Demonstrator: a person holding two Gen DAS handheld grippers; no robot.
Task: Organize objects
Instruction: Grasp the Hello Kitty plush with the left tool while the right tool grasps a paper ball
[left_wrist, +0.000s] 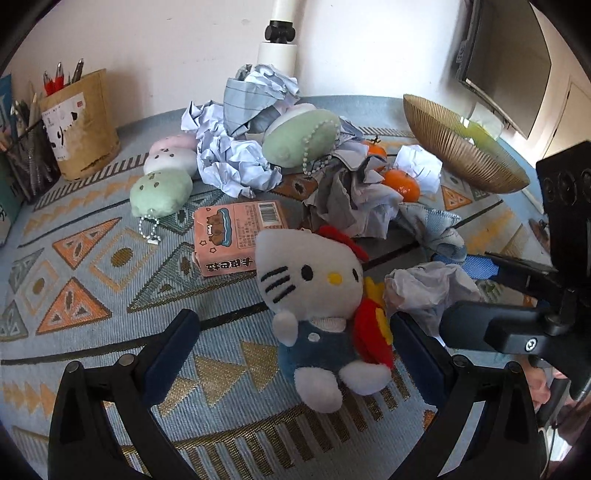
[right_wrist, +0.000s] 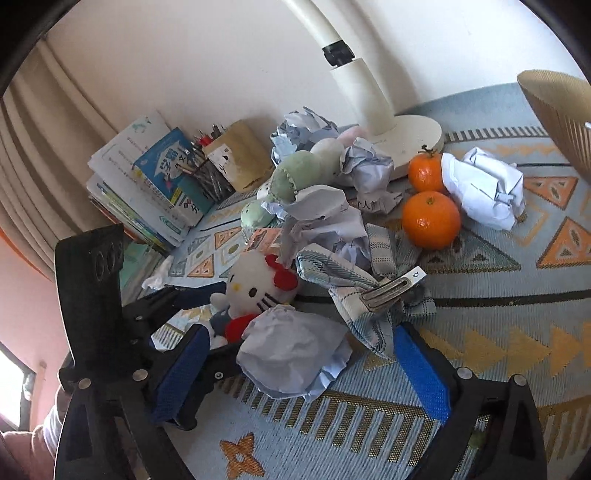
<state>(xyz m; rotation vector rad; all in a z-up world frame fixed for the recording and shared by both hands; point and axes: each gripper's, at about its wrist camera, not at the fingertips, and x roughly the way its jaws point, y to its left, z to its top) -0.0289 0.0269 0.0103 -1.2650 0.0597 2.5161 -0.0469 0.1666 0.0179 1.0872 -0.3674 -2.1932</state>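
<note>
Nearest in the left wrist view, the left gripper stands spread wide, its dark blue padded fingers on either side of a white plush cat doll in blue overalls with a red bow; the pads do not press on it. The doll sits upright on the pale blue woven tablecloth with orange and gold triangles.

In the right wrist view, the right gripper is also spread, bright blue pads flanking a crumpled ball of pale lilac paper without visibly squeezing it. Just beyond lies a blue-and-white checked cloth with a metal clip.

Behind the doll lies a pink cardboard box with a barcode, then a heap of crumpled papers and grey cloth with green, white and pink round plush toys. Two oranges sit beside a white paper wad. Farther back stand a ribbed gold bowl, a tan paper pen holder, a stack of books and a cream lamp base.
</note>
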